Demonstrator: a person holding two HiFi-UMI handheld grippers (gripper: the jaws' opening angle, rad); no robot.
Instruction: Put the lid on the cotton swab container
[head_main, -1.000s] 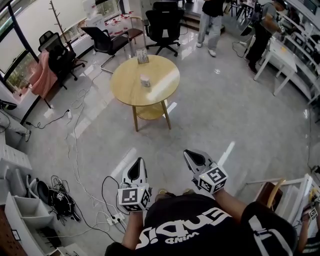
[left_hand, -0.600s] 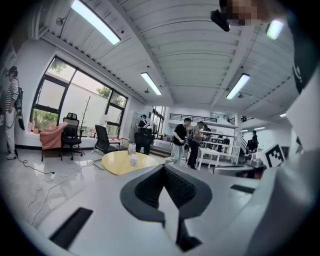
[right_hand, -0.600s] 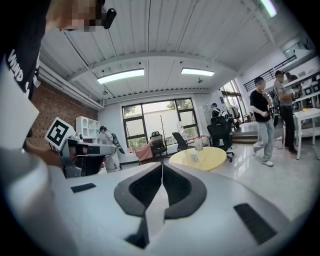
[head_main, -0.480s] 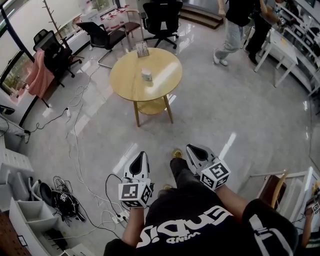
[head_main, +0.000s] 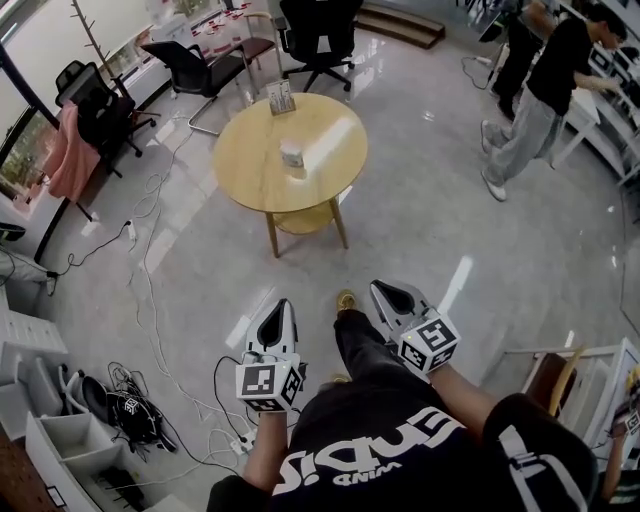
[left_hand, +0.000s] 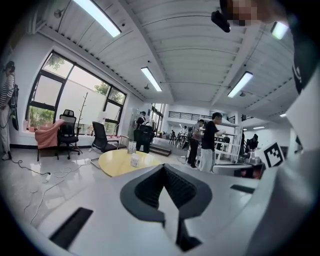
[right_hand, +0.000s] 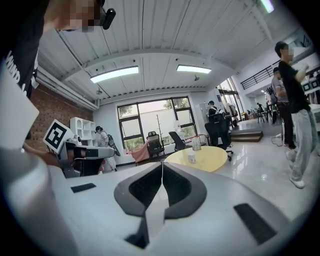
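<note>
Head view, small container (head_main: 291, 154) on round table (head_main: 250, 172)

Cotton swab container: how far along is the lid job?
Nothing looks done. The container stands on the round table, well ahead across the floor. In hand: nothing; left gripper and right gripper are shut and empty. Left: approach, find the lid, fit it. Lid too small to make out.

A glossy pale grey floor (head_main: 430, 230) spreads around a round wooden counter (head_main: 335, 150). Black office chairs (head_main: 315, 30) stand beyond it, and a pink cloth (head_main: 72, 160) hangs over one near the tall windows (left_hand: 75, 97). Cables (head_main: 150, 290) trail along the floor. Strip lights (left_hand: 154, 79) line the white ribbed ceiling (left_hand: 190, 50), and there is a brick wall (right_hand: 52, 112) on one side
</note>
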